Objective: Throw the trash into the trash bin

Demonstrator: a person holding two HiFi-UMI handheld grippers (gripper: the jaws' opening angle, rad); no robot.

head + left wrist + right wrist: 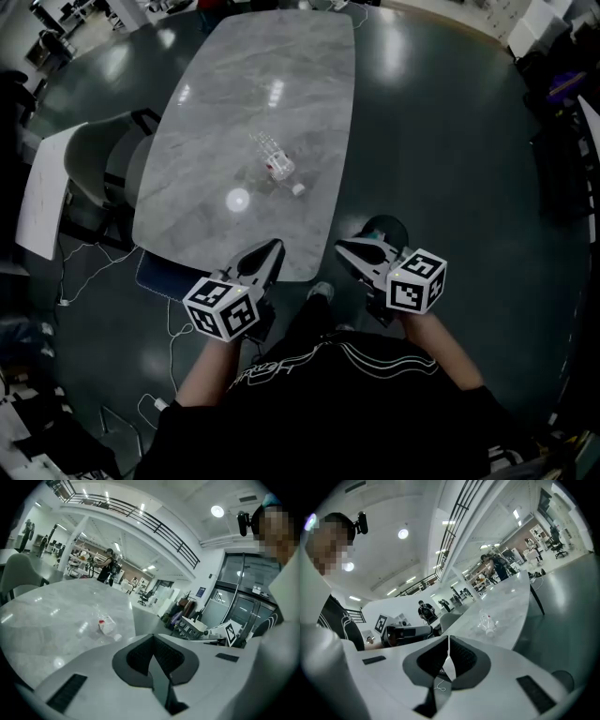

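Our left gripper (270, 251) and right gripper (345, 247) both sit at the near edge of the table (234, 84), jaws pressed together on nothing. The crushed bottle (273, 161) lies mid-table, well apart from them — almost straight ahead of the left, far-left of the right — with its long axis running far-left to near-right. The left looks nearer.

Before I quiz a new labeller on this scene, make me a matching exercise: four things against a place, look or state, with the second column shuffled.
Things:
1. plastic bottle
2. chair
3. left hand-held gripper
4. table

Place, look or state:
A. shut, nothing in it
B. grey marbled top
C. lying on its side on the table
D. beside the table's left edge in the head view

Pairs: 1-C, 2-D, 3-A, 4-B
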